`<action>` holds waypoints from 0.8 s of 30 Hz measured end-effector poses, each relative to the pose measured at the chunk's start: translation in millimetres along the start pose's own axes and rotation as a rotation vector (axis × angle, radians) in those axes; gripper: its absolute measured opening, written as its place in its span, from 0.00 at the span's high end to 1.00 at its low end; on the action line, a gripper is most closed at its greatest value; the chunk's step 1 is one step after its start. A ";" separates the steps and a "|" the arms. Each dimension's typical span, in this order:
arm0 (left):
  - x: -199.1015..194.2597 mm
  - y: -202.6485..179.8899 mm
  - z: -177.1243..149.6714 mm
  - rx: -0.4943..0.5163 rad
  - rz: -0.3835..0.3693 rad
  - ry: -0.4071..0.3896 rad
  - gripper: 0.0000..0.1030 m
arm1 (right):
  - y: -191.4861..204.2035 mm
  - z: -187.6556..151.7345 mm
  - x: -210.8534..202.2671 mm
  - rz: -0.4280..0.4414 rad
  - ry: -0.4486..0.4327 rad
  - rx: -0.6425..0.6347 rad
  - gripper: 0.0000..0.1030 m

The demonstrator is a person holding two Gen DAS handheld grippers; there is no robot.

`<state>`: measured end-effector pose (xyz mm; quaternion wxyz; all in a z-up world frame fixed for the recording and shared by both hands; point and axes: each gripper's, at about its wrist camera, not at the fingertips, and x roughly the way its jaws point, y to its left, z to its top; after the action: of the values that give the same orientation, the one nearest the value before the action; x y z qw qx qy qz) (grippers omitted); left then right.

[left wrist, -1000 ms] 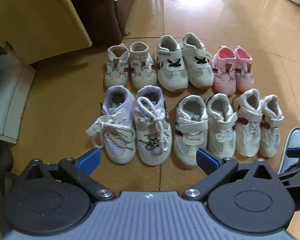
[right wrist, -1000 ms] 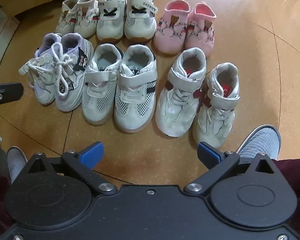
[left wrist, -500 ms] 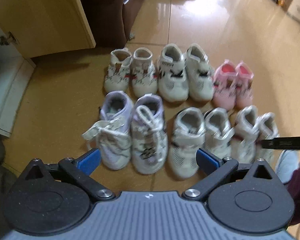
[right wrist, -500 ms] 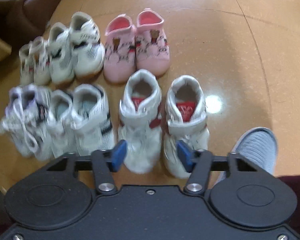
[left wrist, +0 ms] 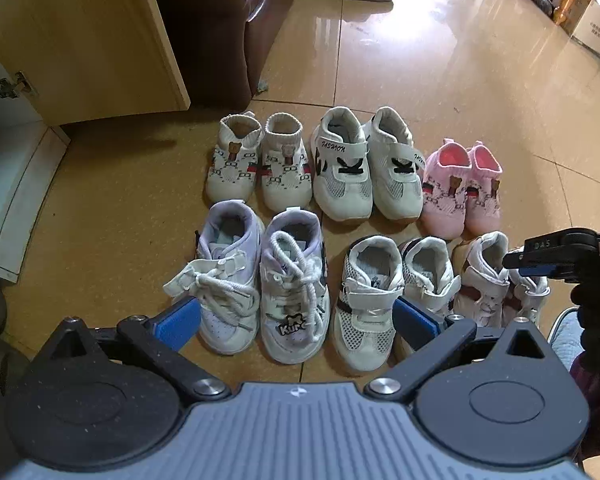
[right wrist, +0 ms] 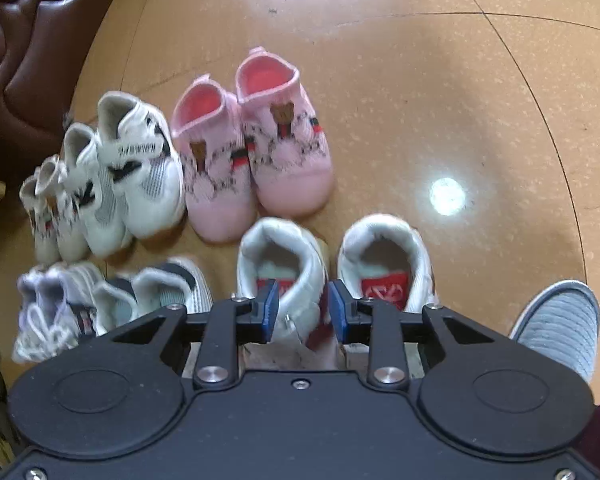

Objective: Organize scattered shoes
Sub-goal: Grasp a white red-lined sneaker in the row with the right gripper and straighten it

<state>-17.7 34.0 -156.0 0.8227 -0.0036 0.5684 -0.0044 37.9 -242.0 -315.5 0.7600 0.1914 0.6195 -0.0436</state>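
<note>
Directly beneath the right gripper [right wrist: 303,306], in the near row of small shoes on the floor [right wrist: 440,92], stands the white shoe with red trim [right wrist: 284,264] that the coming move turns on. Its collar sits between the two blue pads [right wrist: 269,308]: one pad reaches down inside the mouth of the shoe, the other stands just outside the wall that faces its partner [right wrist: 384,264]. The jaws have just been closing, with that side of the collar between them, and now stand narrow; whether the pads already press the fabric cannot be told for sure, though they look to be on it or very nearly so. The shoe's long axis runs back under the gripper body, heel away and toe hidden beneath it, so the pinch goes across the collar wall and not along the shoe. A lift, by my reading, would need to go straight up, since the partner is just beside on the right and the pink pair [right wrist: 252,160] is near beyond the heel. The left gripper [left wrist: 296,320] hangs wide open with nothing in it over the lilac laced pair [left wrist: 260,276], well apart from this shoe, so the right hand is plainly the nearer.
</note>
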 end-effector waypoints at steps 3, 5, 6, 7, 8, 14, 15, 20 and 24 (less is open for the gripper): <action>0.4 2.2 0.6 -0.007 -0.006 -0.003 0.01 | -4.0 2.9 9.8 0.008 0.016 0.033 0.73; 0.6 3.0 0.1 -0.009 -0.010 -0.002 0.01 | -1.2 5.0 17.8 0.005 0.027 0.028 0.73; 0.7 3.2 -0.3 -0.010 -0.013 -0.001 0.01 | -0.2 5.7 21.2 0.001 0.030 0.023 0.73; 0.7 3.4 -0.8 -0.011 -0.015 0.000 0.01 | 0.5 6.2 24.2 -0.003 0.032 0.018 0.73; 0.5 3.7 -1.2 -0.013 -0.017 0.001 0.01 | 0.5 6.9 27.5 -0.006 0.033 0.017 0.73; 1.3 7.7 -0.2 -0.025 -0.014 0.000 0.01 | -4.4 10.9 41.2 -0.022 0.028 0.027 0.81; 1.4 7.9 0.2 -0.025 -0.014 0.000 0.01 | -2.7 9.9 43.3 -0.029 0.026 0.012 0.80; -1.4 9.3 1.2 -0.018 -0.010 -0.010 0.01 | -3.5 10.1 47.0 -0.021 0.030 -0.003 0.82; -6.0 12.6 0.9 -0.026 0.001 -0.023 0.01 | 6.5 7.3 43.3 -0.026 0.025 -0.081 0.86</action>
<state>-18.9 46.6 -150.2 0.8290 -0.0141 0.5591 0.0037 56.5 -231.1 -354.3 0.7588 0.1529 0.6325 -0.0258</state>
